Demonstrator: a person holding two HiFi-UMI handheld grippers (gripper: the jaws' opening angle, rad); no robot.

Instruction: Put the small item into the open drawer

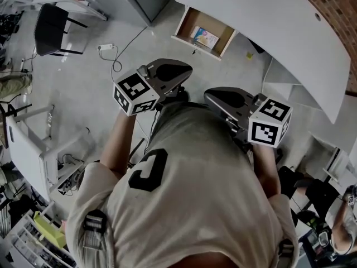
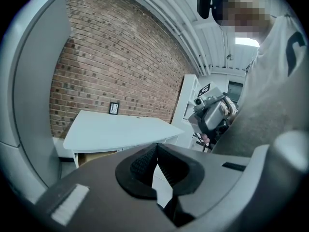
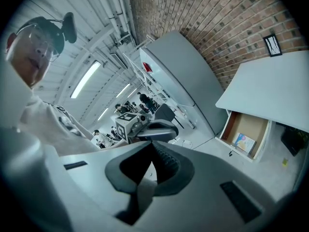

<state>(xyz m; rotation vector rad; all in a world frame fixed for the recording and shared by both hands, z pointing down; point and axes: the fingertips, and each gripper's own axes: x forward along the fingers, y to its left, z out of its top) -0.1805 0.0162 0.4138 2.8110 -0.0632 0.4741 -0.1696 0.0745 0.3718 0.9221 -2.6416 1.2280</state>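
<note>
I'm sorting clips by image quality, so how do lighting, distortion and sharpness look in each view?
Head view: even, soft light, sharp, the desk edge mildly bowed. Left gripper view: heavy fisheye, dark corners, the brick wall curving. Right gripper view: same fisheye, ceiling strip light blown white, the open drawer crisp.

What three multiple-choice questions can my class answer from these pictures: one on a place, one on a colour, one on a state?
1. Where is the open drawer?
A) under the white desk
B) in a grey cabinet
C) on a chair

2. What colour is the wall behind the desk?
A) blue
B) brick red
C) green

3. How is the left gripper set?
A) wide open
B) shut on a cup
C) shut, empty

Answers: A, the drawer juts out below the desk; B, red bricks show; C, its jaws meet with nothing held.
</note>
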